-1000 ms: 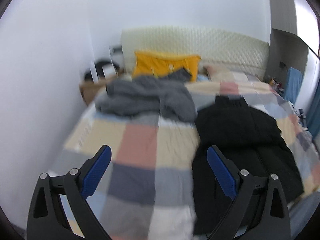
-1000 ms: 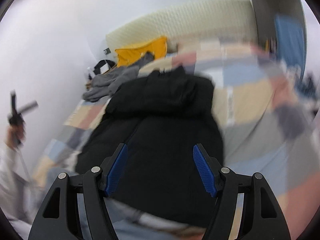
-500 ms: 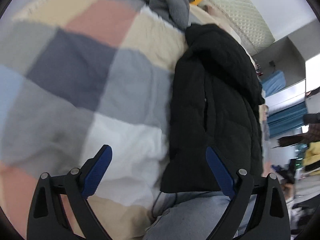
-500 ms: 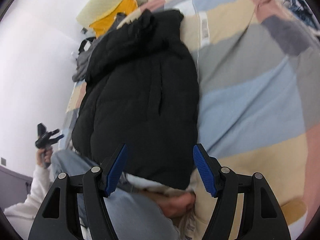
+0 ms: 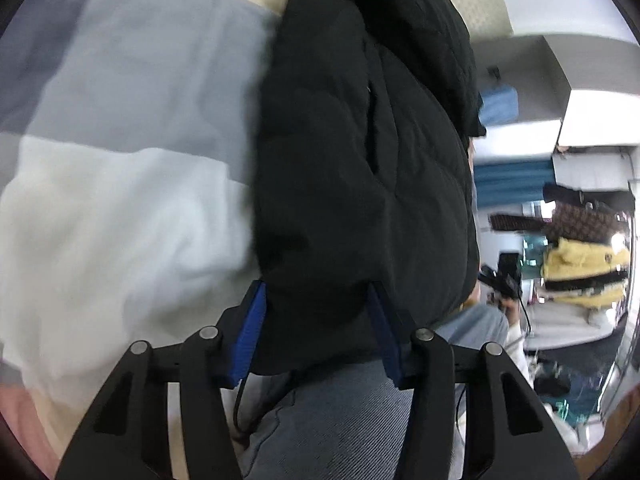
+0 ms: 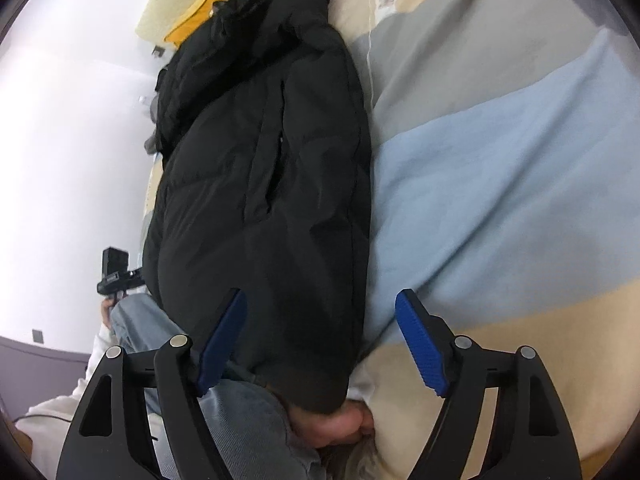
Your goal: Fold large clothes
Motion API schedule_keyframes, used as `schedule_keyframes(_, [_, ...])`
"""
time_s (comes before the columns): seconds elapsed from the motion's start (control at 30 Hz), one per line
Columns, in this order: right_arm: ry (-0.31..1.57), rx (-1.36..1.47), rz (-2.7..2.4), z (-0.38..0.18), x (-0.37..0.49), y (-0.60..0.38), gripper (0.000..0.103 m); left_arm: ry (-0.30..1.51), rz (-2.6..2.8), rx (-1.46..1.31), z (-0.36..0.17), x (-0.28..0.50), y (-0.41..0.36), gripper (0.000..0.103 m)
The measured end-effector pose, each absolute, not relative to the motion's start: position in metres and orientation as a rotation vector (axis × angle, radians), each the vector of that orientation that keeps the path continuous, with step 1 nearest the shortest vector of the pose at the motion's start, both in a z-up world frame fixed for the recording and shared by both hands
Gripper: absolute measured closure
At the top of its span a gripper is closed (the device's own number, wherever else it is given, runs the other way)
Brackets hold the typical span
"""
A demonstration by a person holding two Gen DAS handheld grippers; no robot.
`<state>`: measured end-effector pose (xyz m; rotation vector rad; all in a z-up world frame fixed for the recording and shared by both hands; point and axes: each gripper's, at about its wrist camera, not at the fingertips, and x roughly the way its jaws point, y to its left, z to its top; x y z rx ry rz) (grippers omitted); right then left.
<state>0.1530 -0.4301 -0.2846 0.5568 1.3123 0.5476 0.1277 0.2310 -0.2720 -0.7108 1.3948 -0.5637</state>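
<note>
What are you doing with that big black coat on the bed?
A person kneeling on the bed holds a gripper in each hand. The left gripper has just been closing around the bottom edge of the black puffer jacket, which bulges between its jaws. The right gripper has just been opening over the jacket's other bottom corner. No fold made yet.

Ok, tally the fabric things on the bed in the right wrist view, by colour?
Black: 1, the jacket
Yellow: 1, the pillow
Grey: 1, a garment barely showing behind the jacket
Patchwork: 1, the blanket
Total: 4
</note>
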Motion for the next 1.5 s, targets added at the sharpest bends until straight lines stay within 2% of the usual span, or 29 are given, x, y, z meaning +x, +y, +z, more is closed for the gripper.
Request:
schedule_keyframes(0.13, [1.383, 0.493, 0.593, -0.296, 0.161, -0.415, 0.024, 1.446, -0.550, -0.786, -0.279, 0.134, 0.232, 0.044])
schedule_keyframes(0.23, [1.410, 0.472, 0.602, -0.296, 0.166, -0.412, 0.024, 1.467, -0.580, -0.749, -0.275, 0.136, 0.223, 0.024])
schedule_keyframes(0.27, [1.415, 0.473, 0.608, -0.295, 0.168, -0.412, 0.024, 1.478, -0.583, -0.742, -0.275, 0.138, 0.221, 0.023])
schedule_keyframes(0.6, [1.467, 0.328, 0.672, -0.255, 0.166, -0.397, 0.021, 1.578, -0.611, -0.708, -0.285, 0.152, 0.205, 0.023])
schedule_keyframes(0.9, [1.515, 0.328, 0.646, -0.279, 0.168, -0.417, 0.020, 1.605, -0.704, -0.704, -0.288, 0.155, 0.198, 0.023])
schedule_keyframes(1.2, [1.505, 0.351, 0.670, -0.275, 0.172, -0.417, 0.020, 1.457, -0.904, -0.713, -0.262, 0.152, 0.196, 0.023])
schedule_keyframes(1.5, [1.528, 0.339, 0.692, -0.300, 0.170, -0.408, 0.020, 1.613, -0.759, -0.836, -0.301, 0.161, 0.212, 0.023])
